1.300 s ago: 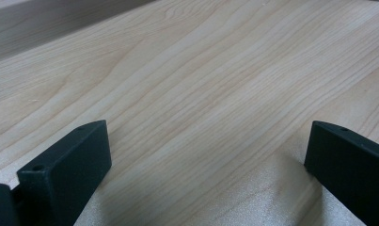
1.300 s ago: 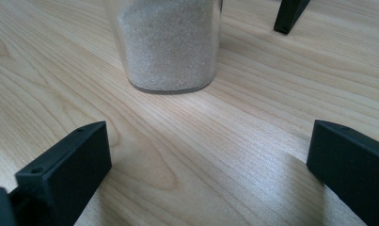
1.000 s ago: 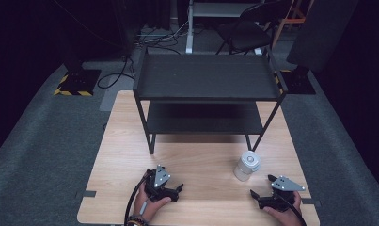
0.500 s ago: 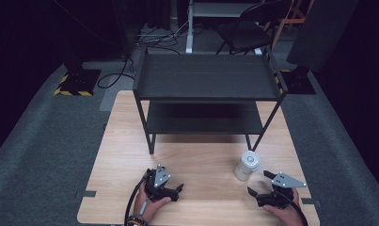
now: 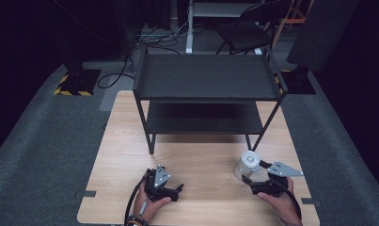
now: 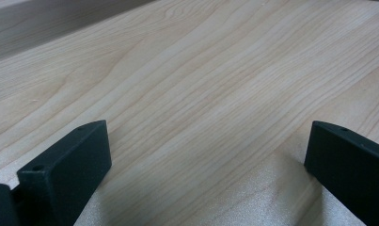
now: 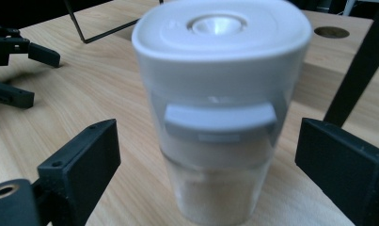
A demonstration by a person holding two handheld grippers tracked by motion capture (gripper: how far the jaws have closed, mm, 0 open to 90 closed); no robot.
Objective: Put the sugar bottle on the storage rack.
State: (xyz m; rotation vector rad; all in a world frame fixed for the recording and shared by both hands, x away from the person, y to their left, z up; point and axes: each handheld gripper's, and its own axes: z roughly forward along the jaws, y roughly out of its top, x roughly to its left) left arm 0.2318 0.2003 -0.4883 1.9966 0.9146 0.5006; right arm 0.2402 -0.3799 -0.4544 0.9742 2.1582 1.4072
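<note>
The right gripper [image 5: 256, 180] is nearest the jar [image 5: 247, 165]: its 2 jaws stand apart on either side of it, not yet touching, and the jar lies at 12 o'clock from them. The jar stands upright, long axis vertical, white lid up, pale powder in its clear lower part. A close would likely catch it just below the lid. The left gripper [image 5: 174, 189] rests at 9 o'clock from the jar, well apart, jaws wide with nothing between. The wooden surface [image 5: 201, 157] carries a black 2-tier shelf [image 5: 208, 77] at 12 o'clock. Beyond lie grey carpet, cables and a chair [image 5: 246, 33].
</note>
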